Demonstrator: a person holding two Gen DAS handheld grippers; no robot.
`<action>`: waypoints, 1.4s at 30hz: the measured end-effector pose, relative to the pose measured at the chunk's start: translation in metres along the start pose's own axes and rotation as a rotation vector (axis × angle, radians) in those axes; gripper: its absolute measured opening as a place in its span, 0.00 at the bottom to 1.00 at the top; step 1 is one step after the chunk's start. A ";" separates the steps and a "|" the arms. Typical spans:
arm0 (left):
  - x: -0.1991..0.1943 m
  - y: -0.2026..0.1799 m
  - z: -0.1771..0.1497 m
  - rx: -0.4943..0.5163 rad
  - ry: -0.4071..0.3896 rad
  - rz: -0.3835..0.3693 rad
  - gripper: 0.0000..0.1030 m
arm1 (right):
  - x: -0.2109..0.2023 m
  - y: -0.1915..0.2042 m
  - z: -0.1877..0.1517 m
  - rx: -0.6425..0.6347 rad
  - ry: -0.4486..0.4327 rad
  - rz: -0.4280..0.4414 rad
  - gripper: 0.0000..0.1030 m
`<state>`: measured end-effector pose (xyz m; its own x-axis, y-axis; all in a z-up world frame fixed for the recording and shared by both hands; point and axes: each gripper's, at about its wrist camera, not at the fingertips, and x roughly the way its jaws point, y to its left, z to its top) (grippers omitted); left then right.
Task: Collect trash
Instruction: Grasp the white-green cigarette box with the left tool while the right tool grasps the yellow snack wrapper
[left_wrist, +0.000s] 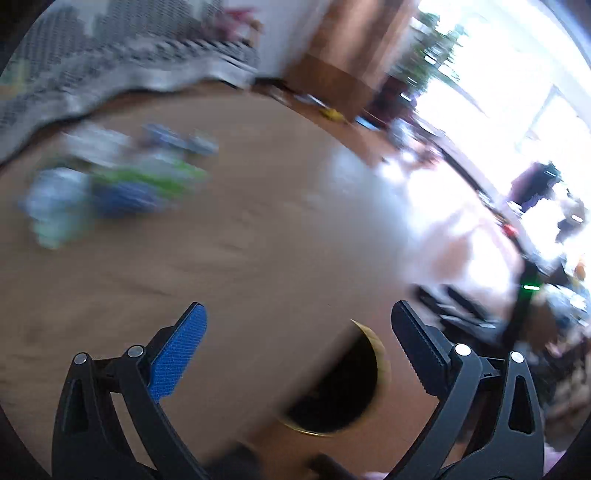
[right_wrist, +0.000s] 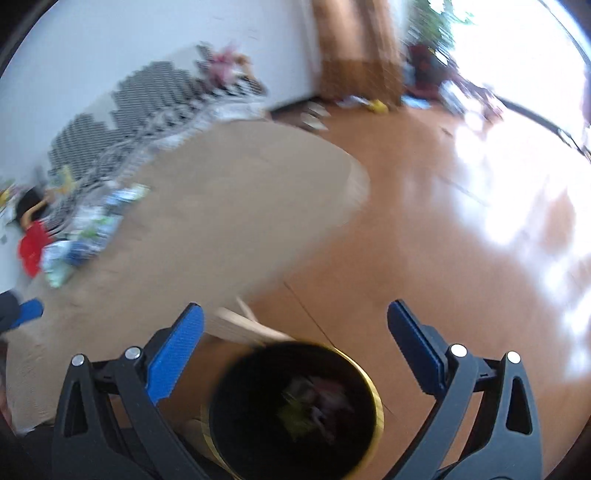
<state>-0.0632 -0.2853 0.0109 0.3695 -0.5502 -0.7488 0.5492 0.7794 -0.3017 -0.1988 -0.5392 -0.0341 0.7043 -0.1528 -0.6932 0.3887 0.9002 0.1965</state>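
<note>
Both views are motion-blurred. A pile of blue, green and white wrappers (left_wrist: 107, 184) lies on the far left of a brown oval table (left_wrist: 258, 240); it also shows in the right wrist view (right_wrist: 88, 229). A round black bin with a gold rim (right_wrist: 295, 410) stands on the floor by the table's near edge, with crumpled trash inside; it also shows in the left wrist view (left_wrist: 340, 380). My left gripper (left_wrist: 299, 317) is open and empty over the table's near edge. My right gripper (right_wrist: 295, 317) is open and empty above the bin.
A black-and-white patterned sofa (right_wrist: 147, 99) runs behind the table. A red item (right_wrist: 33, 247) lies at the far left. A shiny wooden floor (right_wrist: 443, 229) spreads to the right toward bright windows, with clutter and plants by a wooden cabinet (right_wrist: 354, 51).
</note>
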 end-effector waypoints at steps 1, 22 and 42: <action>-0.007 0.022 0.003 -0.010 -0.026 0.066 0.94 | 0.001 0.014 0.008 -0.039 -0.005 0.021 0.93; 0.078 0.236 0.146 -0.109 0.164 0.447 0.94 | 0.214 0.229 0.164 -0.347 0.174 -0.017 0.93; 0.077 0.308 0.116 -0.148 0.188 0.444 0.80 | 0.248 0.232 0.143 -0.415 0.227 0.068 0.75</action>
<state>0.2215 -0.1221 -0.0715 0.3939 -0.1032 -0.9134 0.2524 0.9676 -0.0005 0.1506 -0.4266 -0.0613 0.5544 -0.0369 -0.8315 0.0435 0.9989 -0.0154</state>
